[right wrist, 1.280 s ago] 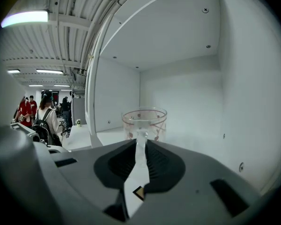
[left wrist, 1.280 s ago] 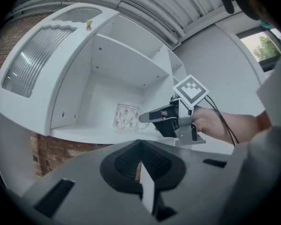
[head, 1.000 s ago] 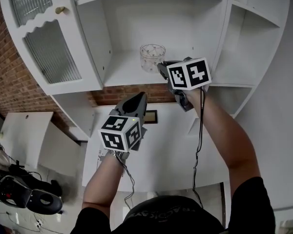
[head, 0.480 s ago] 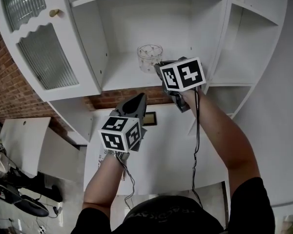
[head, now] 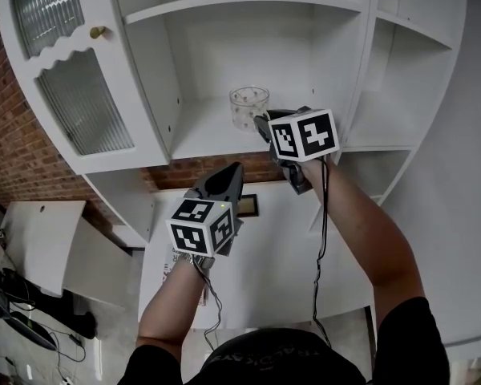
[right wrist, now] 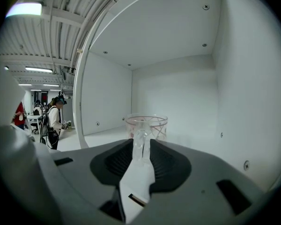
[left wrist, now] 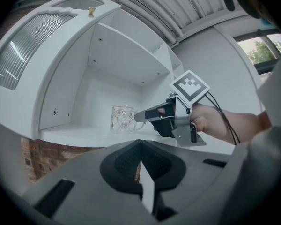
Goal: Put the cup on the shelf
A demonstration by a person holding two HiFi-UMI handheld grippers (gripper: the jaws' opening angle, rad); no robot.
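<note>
We are just opening the jaws of the right gripper (head: 261,119), now released around the handle of the cup (head: 248,107) mid-frame; retreating crookedly risks hooking it off the shelf (head: 196,135).

The cup (head: 249,107) is standing on the shelf (head: 200,139), near its middle, back from the front edge. The right gripper (head: 262,119) is pointing in over that edge, just right of the cup; its jaws have just been opening, the cup's handle (right wrist: 140,143) lying between them.

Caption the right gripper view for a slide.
Right gripper, jaws just opened, the handle of the clear patterned glass cup between them, cup standing on the white cabinet shelf.
</note>
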